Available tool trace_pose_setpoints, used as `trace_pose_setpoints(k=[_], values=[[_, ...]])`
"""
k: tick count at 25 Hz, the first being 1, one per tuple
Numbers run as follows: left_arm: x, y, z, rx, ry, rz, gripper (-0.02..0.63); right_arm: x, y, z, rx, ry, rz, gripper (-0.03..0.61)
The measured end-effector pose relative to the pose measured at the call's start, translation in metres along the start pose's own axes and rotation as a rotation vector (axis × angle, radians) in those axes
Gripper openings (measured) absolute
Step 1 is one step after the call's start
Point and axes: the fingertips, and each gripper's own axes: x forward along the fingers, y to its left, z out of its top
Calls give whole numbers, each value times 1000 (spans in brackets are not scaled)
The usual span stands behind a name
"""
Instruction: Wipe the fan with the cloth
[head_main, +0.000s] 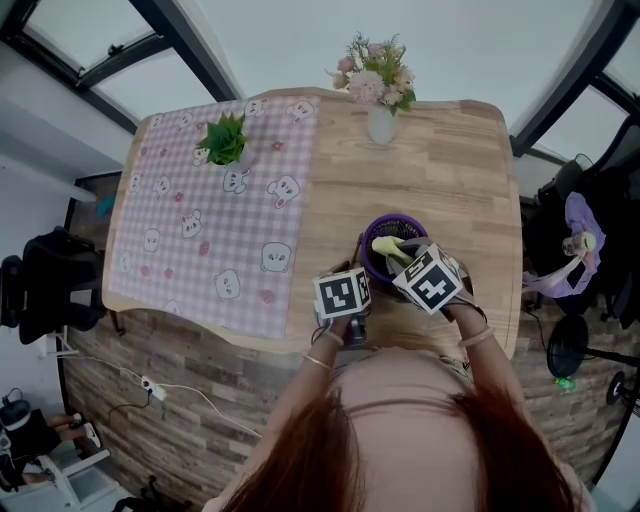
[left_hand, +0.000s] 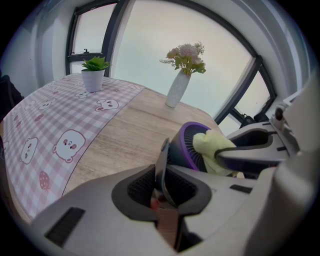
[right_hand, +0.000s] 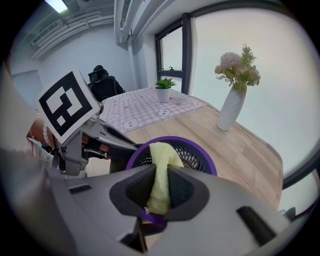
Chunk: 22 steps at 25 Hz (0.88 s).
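Fan (head_main: 395, 220) sits low middle in the head view, just ahead of both claws. Right claw (right_hand: 159, 186) squeezes the yellow cloth (right_hand: 162, 155) onto its grille; left claw (left_hand: 163, 181) grips its thin dark part.

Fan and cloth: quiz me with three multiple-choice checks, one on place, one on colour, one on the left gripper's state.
1. Where is the fan?
A. On the floor
B. On bare wood of the table, near its front edge
C. On a shelf

2. What colour is the cloth?
A. Yellow
B. Blue
C. White

3. What state is the left gripper in?
A. Open and empty
B. Shut on a thin dark part of the fan
C. Shut on the cloth

Answers:
1 B, the head view shows it on plain wood close to the person.
2 A, the right gripper pinches a yellow cloth against the grille.
3 B, its jaws clamp a dark plate of the fan.
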Motion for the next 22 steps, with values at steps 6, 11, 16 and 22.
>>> trace_pose_setpoints(k=[6,11,16,22], values=[[0,0,0,-1,0,1,58,2,1,4,-2,13,3,58],[-1,-1,-1,0,-1,1,58,4,-2,7,-9,12,-7,58],[-1,0,-1,-1,-4,9,58,8,-8,10,-2,0,-15,58],[0,-1,0,-7,-9,14,58,8,-18,10,21,5,-37,58]])
